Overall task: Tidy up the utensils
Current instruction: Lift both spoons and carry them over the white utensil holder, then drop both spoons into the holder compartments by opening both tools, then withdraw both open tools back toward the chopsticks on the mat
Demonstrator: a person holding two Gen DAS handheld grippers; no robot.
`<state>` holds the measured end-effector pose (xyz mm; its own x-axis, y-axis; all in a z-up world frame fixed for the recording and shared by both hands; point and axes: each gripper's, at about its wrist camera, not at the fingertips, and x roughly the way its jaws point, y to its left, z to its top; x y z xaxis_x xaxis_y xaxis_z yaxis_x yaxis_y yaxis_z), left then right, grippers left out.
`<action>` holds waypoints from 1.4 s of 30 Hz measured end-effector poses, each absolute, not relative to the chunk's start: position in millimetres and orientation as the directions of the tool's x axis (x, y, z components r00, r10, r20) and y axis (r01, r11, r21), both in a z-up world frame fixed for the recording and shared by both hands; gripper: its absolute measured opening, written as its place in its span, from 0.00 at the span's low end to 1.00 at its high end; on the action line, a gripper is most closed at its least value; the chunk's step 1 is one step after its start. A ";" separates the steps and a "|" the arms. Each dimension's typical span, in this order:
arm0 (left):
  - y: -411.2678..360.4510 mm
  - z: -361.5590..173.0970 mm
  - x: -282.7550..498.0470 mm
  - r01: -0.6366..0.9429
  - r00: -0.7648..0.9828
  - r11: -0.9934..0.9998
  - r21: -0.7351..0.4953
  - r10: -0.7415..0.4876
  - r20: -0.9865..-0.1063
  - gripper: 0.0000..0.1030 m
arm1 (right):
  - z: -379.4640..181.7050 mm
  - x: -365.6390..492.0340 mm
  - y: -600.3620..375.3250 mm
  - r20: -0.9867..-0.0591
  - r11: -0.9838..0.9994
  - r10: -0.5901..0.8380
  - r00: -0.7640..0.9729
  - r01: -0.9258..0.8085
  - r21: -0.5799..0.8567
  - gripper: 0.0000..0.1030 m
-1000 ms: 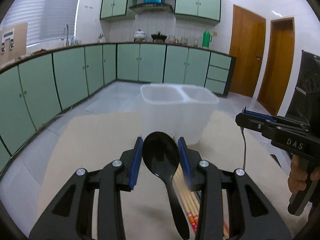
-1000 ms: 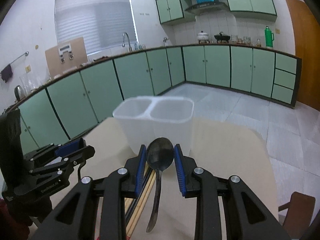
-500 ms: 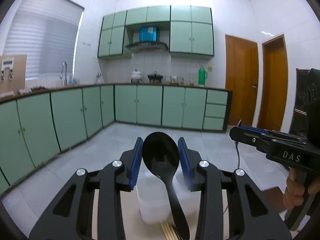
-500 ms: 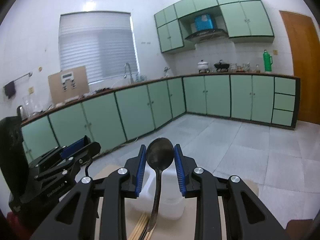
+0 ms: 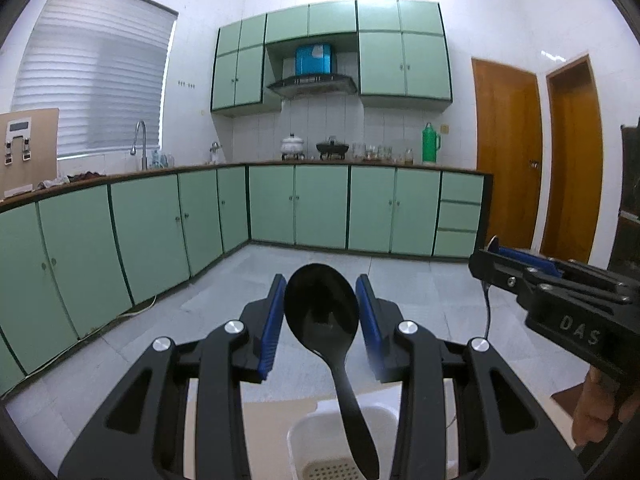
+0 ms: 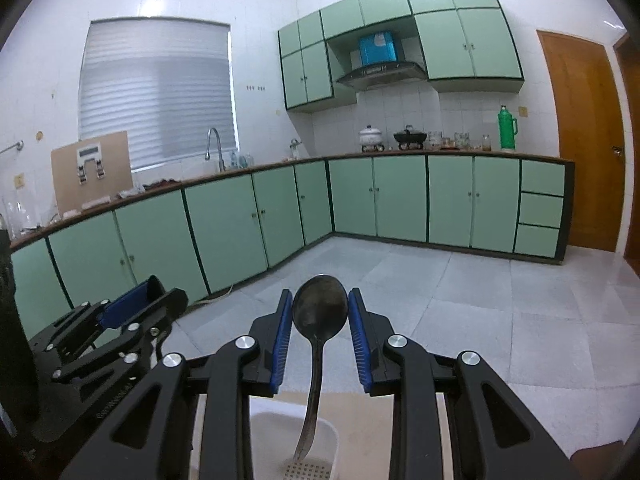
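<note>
Left gripper (image 5: pixel 320 312): blue-padded fingers (image 5: pixel 269 332) closed against the bowl of a black plastic spoon (image 5: pixel 325 322), one pad on each side. Bowl up, handle slanting down toward the lower right of the left wrist view, its tip over a compartment of the white utensil holder (image 5: pixel 304 432); perforated floor of that compartment visible at the bottom edge. Whether the tip is inside or only above the rim: cannot tell. Holder stands on a beige table (image 5: pixel 264 420).

Right gripper (image 6: pixel 319 318): fingers (image 6: pixel 360 336) narrowed onto the bowl of a dark metal spoon (image 6: pixel 319 312), both pads touching its edges. Bowl up, thin handle hanging down and slightly left into or over a holder compartment with a perforated floor; depth unclear.

Both tools point out at green kitchen cabinets (image 6: pixel 224 224) and a grey tiled floor (image 6: pixel 500 300). Each gripper shows at the edge of the other's view, close alongside
</note>
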<state>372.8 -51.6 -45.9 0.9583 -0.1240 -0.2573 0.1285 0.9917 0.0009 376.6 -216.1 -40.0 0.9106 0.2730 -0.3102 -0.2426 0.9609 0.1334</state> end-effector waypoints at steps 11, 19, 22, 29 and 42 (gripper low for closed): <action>-32.4 -77.1 384.1 0.135 0.925 0.991 0.003 -0.125 -0.359 0.35 | -74.9 378.2 -209.8 -0.409 0.952 0.307 0.859 -0.278 0.131 0.28; -14.4 -72.4 361.6 0.130 0.922 0.991 -0.030 -0.132 -0.364 0.46 | -70.9 360.5 -228.0 -0.415 0.944 0.326 0.850 -0.270 0.189 0.40; -11.5 -71.6 340.9 0.120 0.921 0.992 -0.028 -0.122 -0.370 0.53 | -70.6 341.4 -232.8 -0.417 0.945 0.323 0.849 -0.267 0.189 0.53; -2.7 -89.7 276.2 0.126 0.880 0.991 -0.043 -0.132 -0.455 0.62 | -86.8 277.0 -235.2 -0.468 0.945 0.325 0.822 -0.266 0.188 0.66; 5.6 -172.0 169.8 0.130 0.712 0.991 -0.023 -0.109 -0.694 0.65 | -156.4 171.6 -233.3 -0.645 0.950 0.312 0.698 -0.211 0.232 0.67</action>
<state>169.8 5.6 -172.0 0.7116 -0.1093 -0.6940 0.1299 0.9913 -0.0229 171.6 -233.3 -156.4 0.6980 0.3121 -0.6445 -0.2106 0.9497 0.2318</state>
